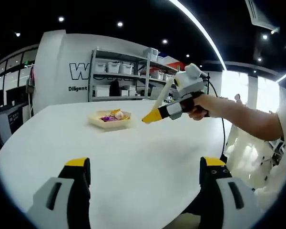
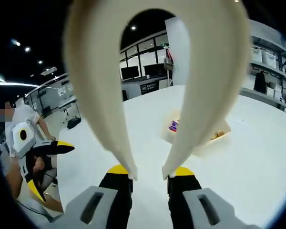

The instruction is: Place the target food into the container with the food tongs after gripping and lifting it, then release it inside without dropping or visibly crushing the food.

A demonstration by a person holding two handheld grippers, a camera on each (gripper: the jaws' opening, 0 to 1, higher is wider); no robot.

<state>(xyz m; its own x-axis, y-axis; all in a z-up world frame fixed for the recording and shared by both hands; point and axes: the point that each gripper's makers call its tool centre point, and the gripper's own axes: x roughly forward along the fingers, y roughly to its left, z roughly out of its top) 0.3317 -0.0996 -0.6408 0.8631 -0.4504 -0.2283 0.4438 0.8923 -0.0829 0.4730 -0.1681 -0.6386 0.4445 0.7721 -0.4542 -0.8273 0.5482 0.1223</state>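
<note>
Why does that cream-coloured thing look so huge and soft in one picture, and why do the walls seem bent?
In the right gripper view the tongs sit close to the lens, so they loom large and soft-edged, hiding part of the tray. In the left gripper view the fisheye lens curves the table edge and shelves; ceiling lights glare as bright streaks, while the tray stays fairly sharp.

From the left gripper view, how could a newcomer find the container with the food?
Look at the big white table. Near its far edge, before the metal shelves, sits a shallow pale tray. It holds purple and orange food, just left of the right gripper holding cream tongs.
</note>
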